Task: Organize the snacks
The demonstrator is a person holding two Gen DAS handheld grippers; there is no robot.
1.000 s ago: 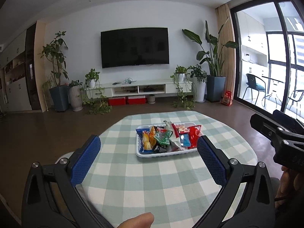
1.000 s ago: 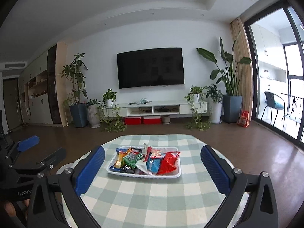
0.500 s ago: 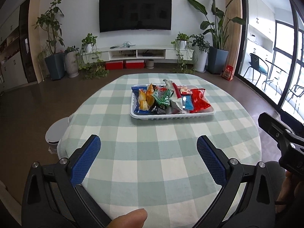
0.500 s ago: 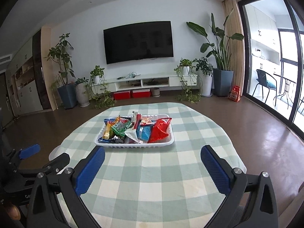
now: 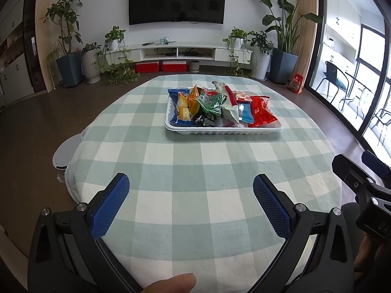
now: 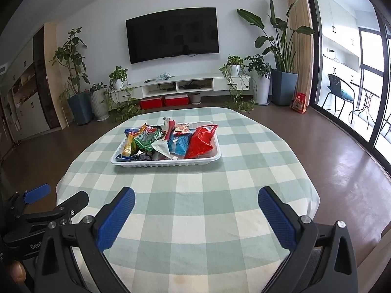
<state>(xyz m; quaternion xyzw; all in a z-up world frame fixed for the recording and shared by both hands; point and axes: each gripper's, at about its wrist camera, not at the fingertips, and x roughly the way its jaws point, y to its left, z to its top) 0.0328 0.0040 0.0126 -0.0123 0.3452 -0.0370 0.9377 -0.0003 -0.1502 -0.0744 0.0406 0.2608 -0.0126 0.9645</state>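
Note:
A white plastic tray (image 5: 220,130) holds a pile of several snack packets: a red bag (image 5: 262,112), a green one (image 5: 210,103), orange ones and a blue one. It sits on the far half of a round table with a green-checked cloth (image 5: 195,171). The tray also shows in the right wrist view (image 6: 168,163), with the red bag (image 6: 201,141) at its right end. My left gripper (image 5: 191,196) is open and empty over the near half of the table. My right gripper (image 6: 196,212) is open and empty, to the right of the left one.
Brown floor surrounds the table. A white round object (image 5: 64,151) stands on the floor at the table's left edge. A TV wall with a low cabinet and potted plants (image 6: 283,48) lies behind. Glass doors (image 6: 354,78) are on the right.
Both grippers have moved up and tilted down over the table, so the tray now sits higher in the views. Both stay open.

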